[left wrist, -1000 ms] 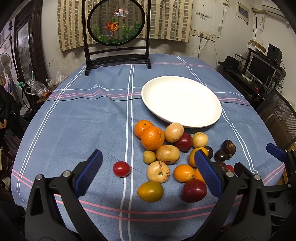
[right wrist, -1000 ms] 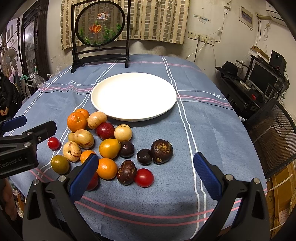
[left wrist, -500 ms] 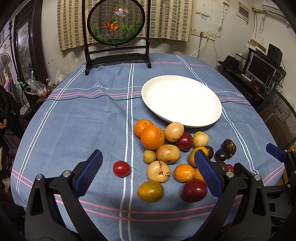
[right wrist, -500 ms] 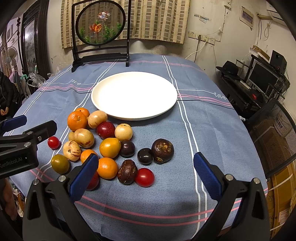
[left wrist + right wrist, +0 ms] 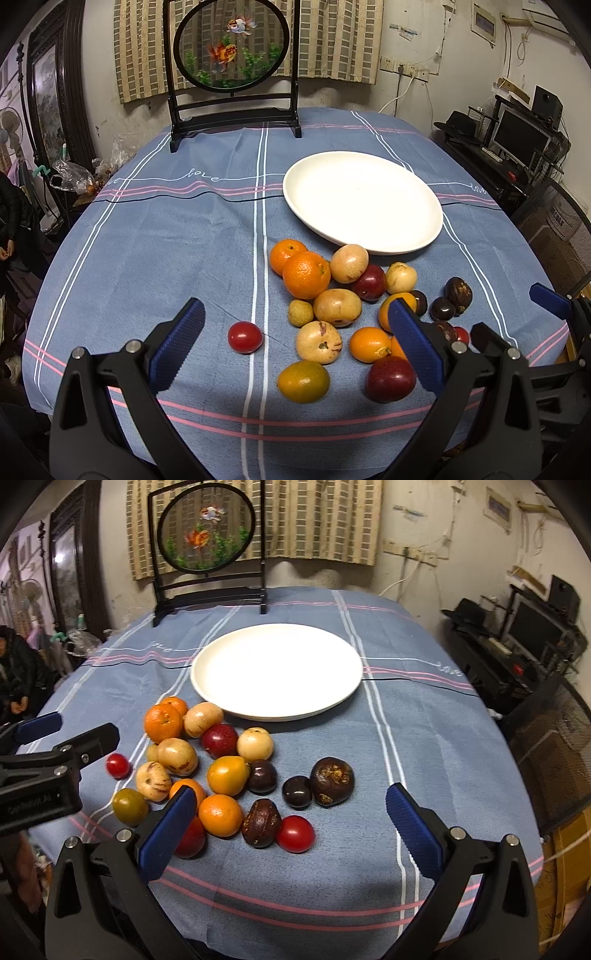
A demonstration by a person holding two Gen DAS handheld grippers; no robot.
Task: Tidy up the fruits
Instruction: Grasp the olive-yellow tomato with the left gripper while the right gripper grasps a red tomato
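Blue tablecloth | fruits — ahead of both spread hand-held grippers

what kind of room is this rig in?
Likely a lived-in home room, not a lab: a table under a blue striped tablecloth, a goldfish screen on a stand, and a monitor on a cluttered desk at the side.

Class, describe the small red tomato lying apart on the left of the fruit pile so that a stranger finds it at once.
Start at the white plate and drop to the fruit pile before it. Left of the pile, a cherry tomato lies alone on the blue cloth: small, glossy red, touching no other fruit.
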